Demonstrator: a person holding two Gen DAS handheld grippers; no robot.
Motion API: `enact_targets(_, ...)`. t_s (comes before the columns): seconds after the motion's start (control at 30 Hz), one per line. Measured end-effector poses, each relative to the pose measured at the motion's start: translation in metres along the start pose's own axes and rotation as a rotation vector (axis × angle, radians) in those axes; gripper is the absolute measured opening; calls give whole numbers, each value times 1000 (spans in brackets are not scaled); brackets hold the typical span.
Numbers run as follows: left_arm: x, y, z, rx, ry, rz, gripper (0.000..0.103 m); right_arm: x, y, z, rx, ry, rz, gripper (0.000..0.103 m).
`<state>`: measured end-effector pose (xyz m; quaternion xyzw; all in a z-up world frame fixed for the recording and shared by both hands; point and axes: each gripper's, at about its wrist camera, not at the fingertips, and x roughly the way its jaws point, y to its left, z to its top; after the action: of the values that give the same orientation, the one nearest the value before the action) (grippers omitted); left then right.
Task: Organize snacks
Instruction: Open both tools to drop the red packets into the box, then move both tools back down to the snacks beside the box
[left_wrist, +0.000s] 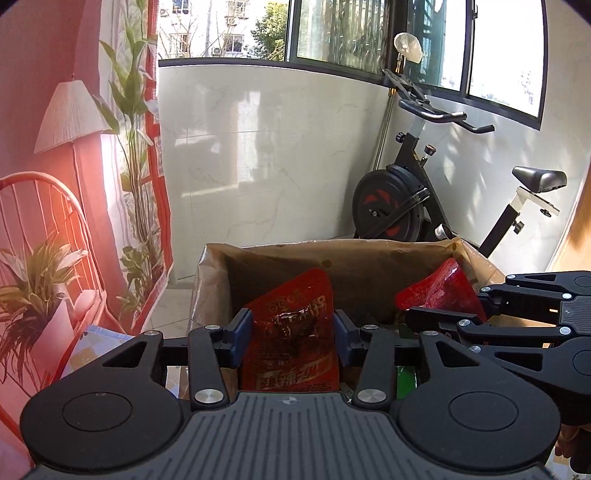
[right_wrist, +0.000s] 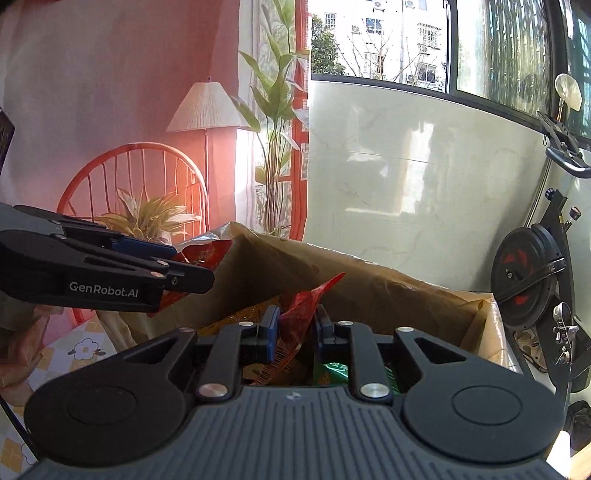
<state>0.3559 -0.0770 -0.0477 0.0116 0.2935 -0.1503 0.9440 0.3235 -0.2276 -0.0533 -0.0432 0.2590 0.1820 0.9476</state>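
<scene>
A red snack packet (left_wrist: 291, 332) stands upright between the blue pads of my left gripper (left_wrist: 291, 321), which is shut on its two side edges. It hangs over the open cardboard box (left_wrist: 280, 258). My right gripper (right_wrist: 296, 317) is shut on a second, crumpled red packet (right_wrist: 306, 299), also above the box (right_wrist: 369, 284). In the left wrist view that gripper (left_wrist: 436, 314) comes in from the right with its red packet (left_wrist: 447, 288). The right wrist view shows the left gripper (right_wrist: 188, 264) at the left edge of the box. Inside lie a green packet (right_wrist: 332, 369) and a yellow one (right_wrist: 251, 314).
An exercise bike (left_wrist: 406, 206) stands behind the box to the right, against a pale tiled wall under windows. A red printed backdrop (right_wrist: 147, 110) with a lamp, chair and plants hangs at the left. A patterned tablecloth (right_wrist: 85, 350) shows beside the box.
</scene>
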Motion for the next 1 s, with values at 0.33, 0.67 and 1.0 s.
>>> enact_targets(0.33,-14,9,-4,-18,17,-6,63,-17,-4,-1,70,0,12,45)
enact_targets(0.67,-71,26,-31,-60,8,-24,63,-65,11,-21,145,-28,39,55)
enact_targets(1.0,-108,67,-82,-127,89,10,62,-105,33,-63,250,-54,49,55)
